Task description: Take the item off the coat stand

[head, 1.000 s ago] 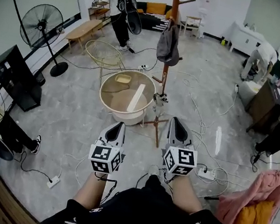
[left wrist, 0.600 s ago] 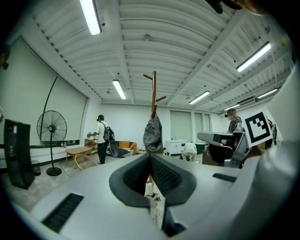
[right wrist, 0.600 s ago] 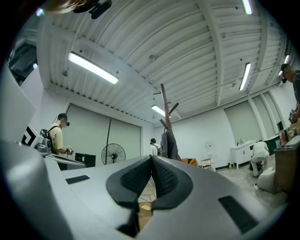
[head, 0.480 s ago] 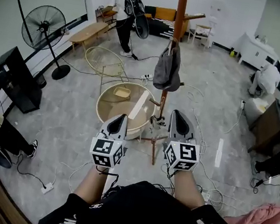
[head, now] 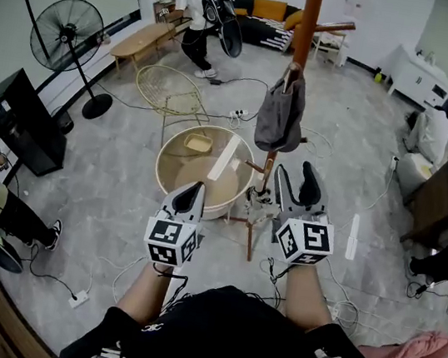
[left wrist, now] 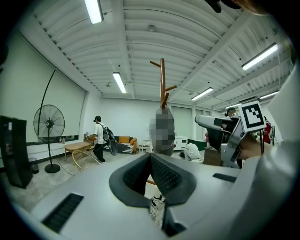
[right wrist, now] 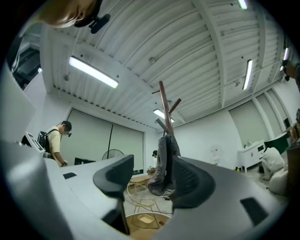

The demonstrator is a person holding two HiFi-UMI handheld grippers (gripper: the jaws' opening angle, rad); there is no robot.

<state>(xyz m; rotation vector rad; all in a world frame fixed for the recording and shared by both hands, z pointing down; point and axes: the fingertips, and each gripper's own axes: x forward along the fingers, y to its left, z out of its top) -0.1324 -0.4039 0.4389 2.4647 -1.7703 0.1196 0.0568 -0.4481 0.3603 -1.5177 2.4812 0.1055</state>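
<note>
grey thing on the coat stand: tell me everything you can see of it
The grey item is dark grey, soft and cloth-like, limp and creased, narrow at the top and fuller below. It hangs by its top against the pole of the wooden coat stand, its lower end hanging free. Only the stand touches it. Bag or garment: cannot tell.

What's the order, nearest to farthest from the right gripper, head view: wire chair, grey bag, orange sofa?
1. grey bag, hanging on the stand just ahead of the right gripper.
2. wire chair, on the floor ahead-left.
3. orange sofa, against the far wall.
</note>
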